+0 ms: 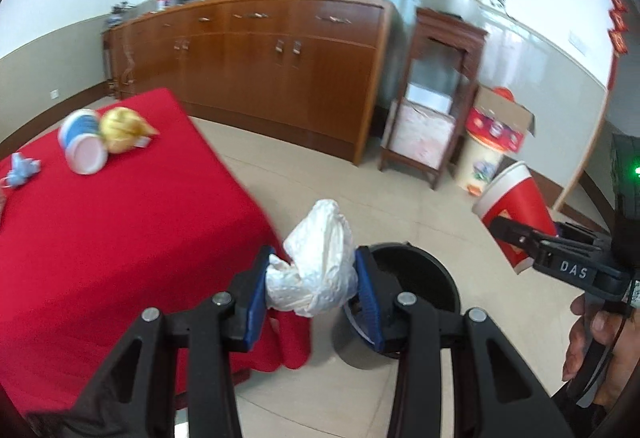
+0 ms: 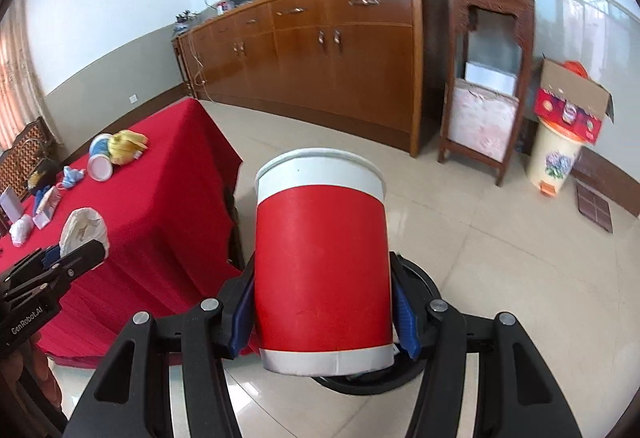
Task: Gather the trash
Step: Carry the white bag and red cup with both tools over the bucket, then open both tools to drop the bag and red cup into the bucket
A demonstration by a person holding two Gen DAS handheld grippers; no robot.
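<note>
My left gripper (image 1: 311, 284) is shut on a crumpled white tissue wad (image 1: 320, 262), held just left of and above a black trash bin (image 1: 416, 278) on the floor. It also shows at the left of the right wrist view, gripper (image 2: 70, 256) and wad (image 2: 82, 232). My right gripper (image 2: 323, 314) is shut on a red paper cup with white bands (image 2: 322, 262), held above the black bin (image 2: 416, 278), which is mostly hidden behind it. In the left wrist view this cup (image 1: 516, 205) is at the right, tilted.
A table with a red cloth (image 1: 120, 222) stands left of the bin, carrying a white tub (image 1: 82, 147), a yellow wrapper ball (image 1: 120, 129) and blue scraps (image 1: 22, 169). A wooden sideboard (image 2: 320, 53), a wooden stand (image 2: 484, 77) and a cream pedal bin (image 2: 554, 157) line the far wall.
</note>
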